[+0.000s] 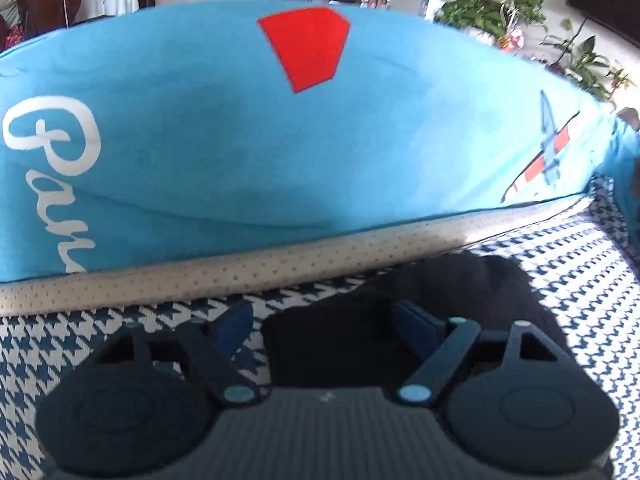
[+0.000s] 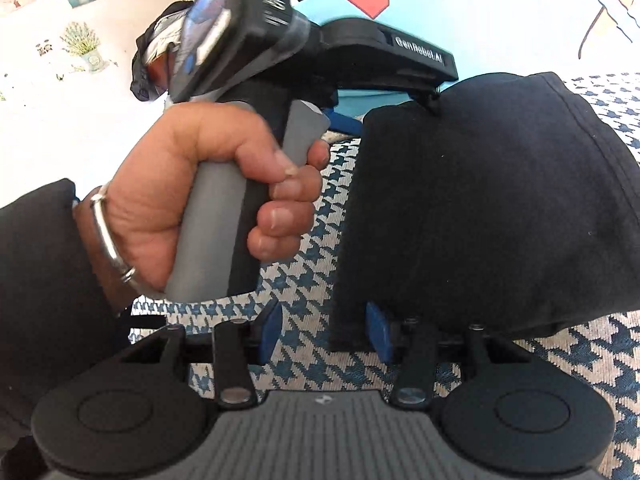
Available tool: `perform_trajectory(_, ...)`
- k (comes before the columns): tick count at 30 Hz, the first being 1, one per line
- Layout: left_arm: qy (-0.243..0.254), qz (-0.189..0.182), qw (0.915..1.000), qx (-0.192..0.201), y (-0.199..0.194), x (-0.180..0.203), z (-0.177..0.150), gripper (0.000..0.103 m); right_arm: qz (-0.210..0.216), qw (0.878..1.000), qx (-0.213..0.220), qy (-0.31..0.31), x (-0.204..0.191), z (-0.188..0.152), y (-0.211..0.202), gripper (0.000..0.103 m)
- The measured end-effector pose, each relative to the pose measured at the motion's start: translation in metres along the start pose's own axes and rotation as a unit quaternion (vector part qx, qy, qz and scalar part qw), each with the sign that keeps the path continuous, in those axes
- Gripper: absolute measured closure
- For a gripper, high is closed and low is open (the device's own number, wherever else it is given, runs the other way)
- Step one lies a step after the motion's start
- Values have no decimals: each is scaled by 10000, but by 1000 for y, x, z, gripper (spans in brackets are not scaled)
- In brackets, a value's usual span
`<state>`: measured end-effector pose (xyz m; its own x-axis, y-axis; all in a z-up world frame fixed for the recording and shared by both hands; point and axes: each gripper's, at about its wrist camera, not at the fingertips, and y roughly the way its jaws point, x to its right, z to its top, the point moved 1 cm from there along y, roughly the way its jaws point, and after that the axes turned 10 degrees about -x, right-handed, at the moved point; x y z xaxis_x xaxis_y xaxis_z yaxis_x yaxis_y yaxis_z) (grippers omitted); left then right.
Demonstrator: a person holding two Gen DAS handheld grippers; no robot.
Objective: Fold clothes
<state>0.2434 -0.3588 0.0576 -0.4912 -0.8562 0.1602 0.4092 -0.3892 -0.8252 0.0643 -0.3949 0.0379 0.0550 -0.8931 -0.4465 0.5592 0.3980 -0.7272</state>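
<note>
A black garment (image 1: pixel 400 300) lies bunched on the blue-and-white houndstooth cover (image 1: pixel 120 340). My left gripper (image 1: pixel 324 326) stands open over the garment's near edge. Its left pad is on bare cover and black cloth lies around its right pad. In the right wrist view the same garment (image 2: pixel 480 208) fills the right half. My right gripper (image 2: pixel 324 334) is open, and the garment's lower left corner reaches in between the pads beside the right one. A person's hand (image 2: pixel 180 200) grips the left gripper's grey handle (image 2: pixel 216 208).
A large light-blue cushion (image 1: pixel 240 140) with a red patch and white script stands right behind the garment, edged by a beige dotted strip (image 1: pixel 280 260). Chairs, a white-clothed table and potted plants (image 1: pixel 500 4) lie beyond. A dark sleeve (image 2: pixel 44 272) fills the right wrist view's left edge.
</note>
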Motion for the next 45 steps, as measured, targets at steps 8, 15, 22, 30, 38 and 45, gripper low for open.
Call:
perform_trajectory(8, 375, 74, 9992, -137, 8, 24, -1, 17, 20, 10000, 4, 9, 1, -1, 1, 54)
perform_trajectory(15, 324, 633, 9972, 245, -14, 24, -2, 7, 46, 10000, 17, 39, -3, 1, -2, 45)
perform_trajectory(22, 446, 981, 9935, 377, -57, 12, -8, 0, -72, 9999, 146, -45, -10, 2, -14, 31)
perform_trajectory(30, 135, 1086, 9940, 75, -83, -4, -48, 0, -691, 9972, 125, 257, -3, 8, -28, 31)
perform_trajectory(38, -499, 937, 9940, -267, -93, -9, -99, 0, -1278, 9918, -59, 42, 2, -1, -37, 27)
perform_trajectory(45, -714, 940, 9925, -322, -112, 1, -126, 0, -1719, 9846, -283, -112, -1, -15, -58, 15)
